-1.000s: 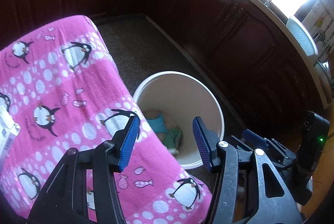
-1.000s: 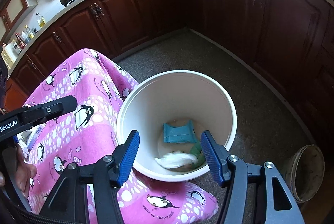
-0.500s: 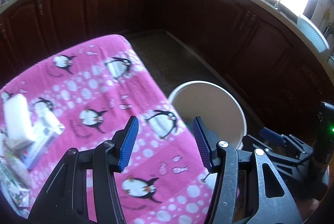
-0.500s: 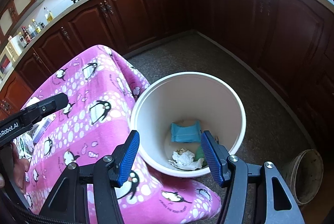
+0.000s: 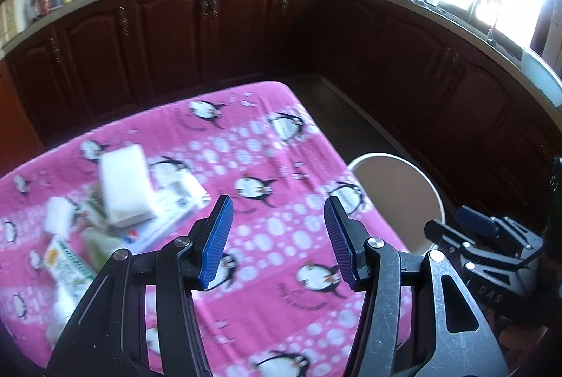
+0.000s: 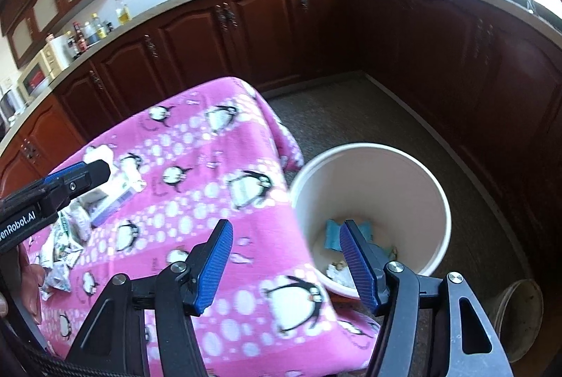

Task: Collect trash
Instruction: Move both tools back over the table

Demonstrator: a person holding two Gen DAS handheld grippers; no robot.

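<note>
A pile of trash (image 5: 119, 201) lies on the left of the table under a pink penguin cloth (image 5: 274, 166): a white block, packets and wrappers. It also shows in the right wrist view (image 6: 87, 219). A white bin (image 6: 372, 180) stands on the floor by the table's right edge, with a blue packet (image 6: 332, 233) and crumpled paper inside. My left gripper (image 5: 277, 240) is open and empty above the table. My right gripper (image 6: 286, 257) is open and empty over the table edge beside the bin.
Dark wooden cabinets (image 6: 267, 26) run around the room under a counter with pans and bottles. A brown pot (image 6: 520, 317) stands on the floor right of the bin. The other gripper shows at the right in the left wrist view (image 5: 488, 243).
Both grippers have lifted and swung left, from over the bin toward the table. The trash pile has come into view. Crumpled paper now lies in the bin.
</note>
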